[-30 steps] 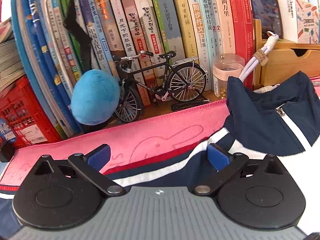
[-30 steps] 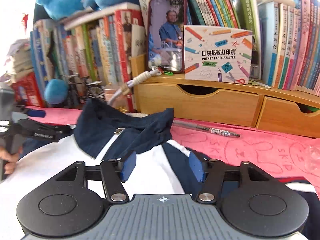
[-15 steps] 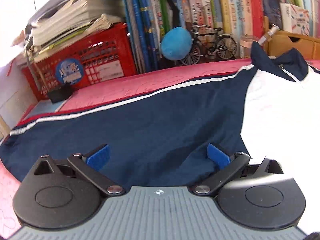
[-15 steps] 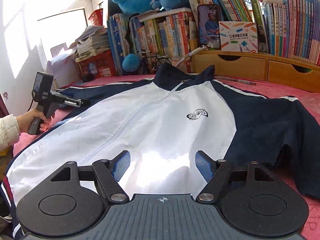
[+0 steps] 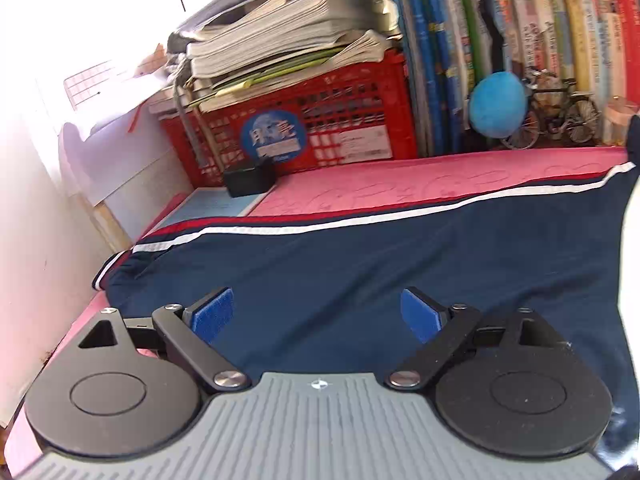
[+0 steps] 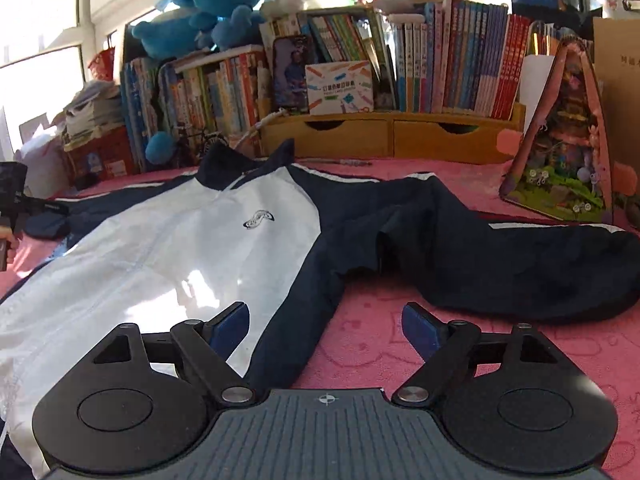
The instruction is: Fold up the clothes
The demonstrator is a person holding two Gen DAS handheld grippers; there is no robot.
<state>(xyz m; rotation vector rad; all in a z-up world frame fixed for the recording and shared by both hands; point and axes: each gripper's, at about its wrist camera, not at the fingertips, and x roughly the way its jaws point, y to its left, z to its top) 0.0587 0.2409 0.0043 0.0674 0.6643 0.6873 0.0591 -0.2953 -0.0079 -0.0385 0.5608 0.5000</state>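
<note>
Jacket (image 6: 192, 248) lies flat, front up, on pink desk (image 6: 380, 344); sleeves spread. Left claw (image 5: 316, 314) closing, empty, over the left sleeve (image 5: 360, 264); right claw (image 6: 325, 326) opening, empty; pinch cuff edges squarely, fold inward.

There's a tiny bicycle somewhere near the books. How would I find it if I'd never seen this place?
Look along the back of the pink table mat to the red plastic crate and the row of upright books beside it. In front of those books sits a fuzzy round blue ball. Beside it stands the small black model bicycle, the only thing there with spoked wheels.
</note>
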